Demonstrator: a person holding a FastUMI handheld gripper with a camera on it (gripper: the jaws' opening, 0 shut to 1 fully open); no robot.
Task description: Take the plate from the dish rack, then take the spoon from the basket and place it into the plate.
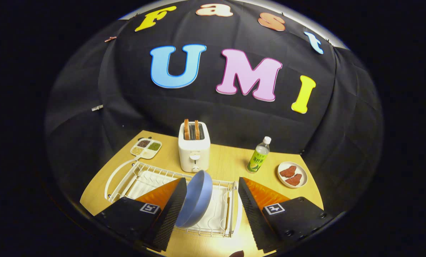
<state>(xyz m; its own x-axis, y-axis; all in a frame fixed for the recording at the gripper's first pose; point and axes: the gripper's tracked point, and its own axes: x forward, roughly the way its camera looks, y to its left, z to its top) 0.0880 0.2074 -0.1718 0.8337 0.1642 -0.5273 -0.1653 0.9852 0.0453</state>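
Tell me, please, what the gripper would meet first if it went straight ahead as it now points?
Most likely the blue plate standing on edge in the dish rack. It sits between the open jaws of the gripper, close to one of them; whether it touches is unclear.

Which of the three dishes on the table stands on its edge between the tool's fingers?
The blue plate, upright in the rack. The meat plate and the divided tray lie flat beyond the open tool.
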